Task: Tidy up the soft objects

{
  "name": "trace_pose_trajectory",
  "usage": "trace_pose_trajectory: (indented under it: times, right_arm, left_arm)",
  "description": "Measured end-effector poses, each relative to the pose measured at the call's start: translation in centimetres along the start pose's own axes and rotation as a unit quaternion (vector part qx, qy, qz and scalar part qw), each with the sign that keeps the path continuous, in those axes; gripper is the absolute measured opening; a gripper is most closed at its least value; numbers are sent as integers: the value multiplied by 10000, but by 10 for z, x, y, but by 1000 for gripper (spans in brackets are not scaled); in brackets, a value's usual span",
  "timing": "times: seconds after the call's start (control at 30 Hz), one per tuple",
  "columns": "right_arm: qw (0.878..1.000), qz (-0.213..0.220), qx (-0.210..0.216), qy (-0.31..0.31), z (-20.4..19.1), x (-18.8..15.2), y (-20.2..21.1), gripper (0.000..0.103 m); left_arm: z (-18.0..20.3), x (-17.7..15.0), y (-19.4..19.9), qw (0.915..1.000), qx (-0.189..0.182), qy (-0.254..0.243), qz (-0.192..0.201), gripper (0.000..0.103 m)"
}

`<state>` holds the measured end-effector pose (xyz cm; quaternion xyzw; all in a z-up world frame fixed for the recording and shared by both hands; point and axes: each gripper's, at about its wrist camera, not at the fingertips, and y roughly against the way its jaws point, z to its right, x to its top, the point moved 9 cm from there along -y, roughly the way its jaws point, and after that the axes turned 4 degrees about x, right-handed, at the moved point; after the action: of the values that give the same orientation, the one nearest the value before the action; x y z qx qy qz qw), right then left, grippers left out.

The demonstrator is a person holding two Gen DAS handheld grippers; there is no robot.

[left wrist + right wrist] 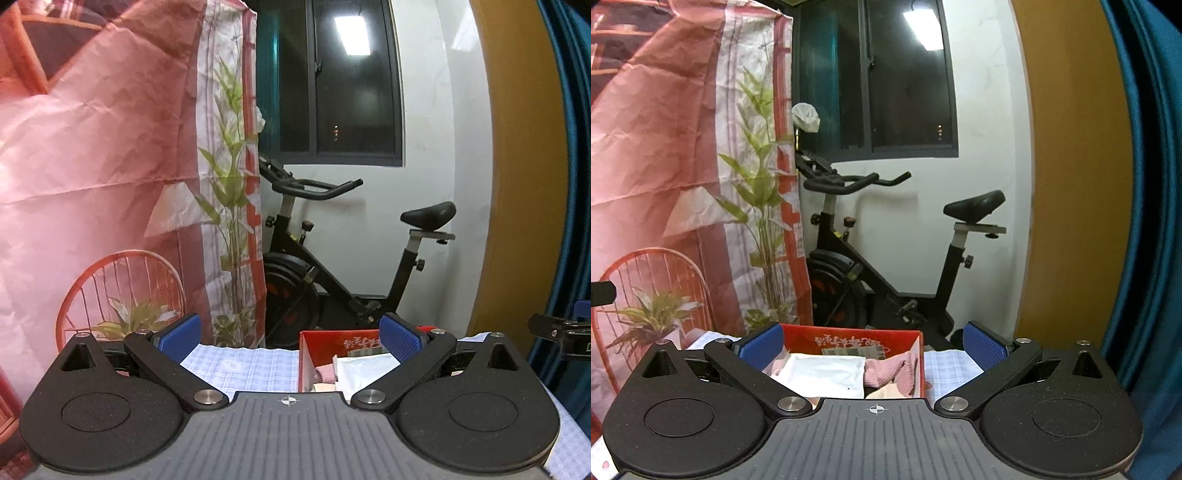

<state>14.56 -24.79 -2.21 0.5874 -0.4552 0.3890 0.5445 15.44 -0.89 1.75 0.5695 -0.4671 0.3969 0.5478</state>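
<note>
- Left wrist view: left gripper (291,338) is held with jaws spread wide, blue pads (181,336) well apart, nothing between them.
- A light blue checked cloth (243,365) is seen covering the table surface below the fingers.
- A red box (325,360) is seen on the cloth, ahead and toward the right finger; its top is open and printed characters run along the far wall.
- Inside the box: a white soft packet (364,371) is seen against the right side, a pink cloth (327,373) is seen at the left, a beige piece just below it. Much of the contents is hidden by the gripper body.
- A black part of the other gripper is visible at the right edge, apart from the box.
- Background: printed backdrop (110,166) at left, exercise bike (332,258) by the window.
- Right wrist view: right gripper (873,345) is likewise held wide apart and empty, blue pads (762,345) flanking the red box (849,338).
- The box is seen straight ahead, between the fingers but touched by neither.
- Contents: the white soft packet (823,373) is laid flat on the left and centre; the pink cloth (890,373) is bunched at the right, draped against the right wall; a beige item (890,392) is seen at the near right corner, partly hidden.
- A printed label is seen on the far inner wall; text not readable.
- The checked cloth (947,365) is seen right of the box.
- Exercise bike (886,240) and backdrop (665,147) are seen behind.
</note>
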Motion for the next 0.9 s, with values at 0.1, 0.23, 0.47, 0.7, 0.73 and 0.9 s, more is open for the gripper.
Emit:
trace_pose_trajectory:
  times: [0.1,0.23,0.47,0.7,0.73,0.9]
  right_arm:
    - [9999,30,-57,109,-4,1,21,103]
    - [9997,109,-89,177,-9,2,48,103]
    - [9997,188,11,172,-18,6,68,103]
    - [9997,155,-18,172,-16,9,65,103]
    - [9998,140,-27,167,-16,8,65,103]
    - [9999,62,-67,112,-12,2,59,103]
  left_arm:
    - [-1,-1,18,9999,-89,54,22,103]
    - [-1,-3,38,9998,-126,0,139,103]
    - [1,0,39,9997,-141,-9,199,103]
    - [-3,-4,34,9999,-49,-28,126,103]
    - [-3,-5,35,9999,-40,-32,124,103]
    - [-6,-5,34,9999,-18,-15,99,103]
